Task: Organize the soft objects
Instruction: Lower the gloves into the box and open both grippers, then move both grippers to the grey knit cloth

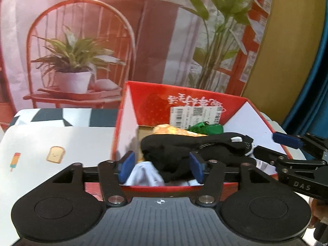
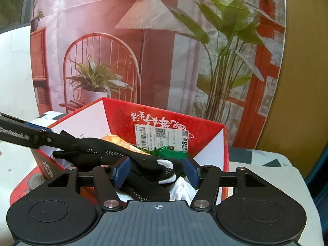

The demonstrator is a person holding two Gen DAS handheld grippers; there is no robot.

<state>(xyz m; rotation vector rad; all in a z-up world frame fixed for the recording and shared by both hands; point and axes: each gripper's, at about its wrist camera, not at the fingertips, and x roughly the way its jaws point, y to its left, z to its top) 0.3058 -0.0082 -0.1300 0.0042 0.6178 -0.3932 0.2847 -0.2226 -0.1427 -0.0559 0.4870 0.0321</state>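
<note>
A red box (image 1: 185,97) with white inner flaps stands on the table, also in the right wrist view (image 2: 164,114). Inside lie black socks with white grip dots (image 1: 174,149) (image 2: 143,164), a white cloth (image 1: 143,176) (image 2: 182,188), an orange-yellow soft item (image 1: 170,130) (image 2: 121,141) and a green item (image 1: 207,128) (image 2: 170,151). My left gripper (image 1: 161,167) is open over the box's near rim, its pads on either side of the socks. My right gripper (image 2: 157,171) is open over the box, with the socks between its pads. It shows at the right in the left wrist view (image 1: 272,143).
A white mat (image 1: 55,143) with toast and popsicle prints covers the table left of the box. A printed backdrop (image 1: 102,41) of a chair, plants and a lamp stands right behind. A blue curtain (image 1: 319,82) hangs at the far right.
</note>
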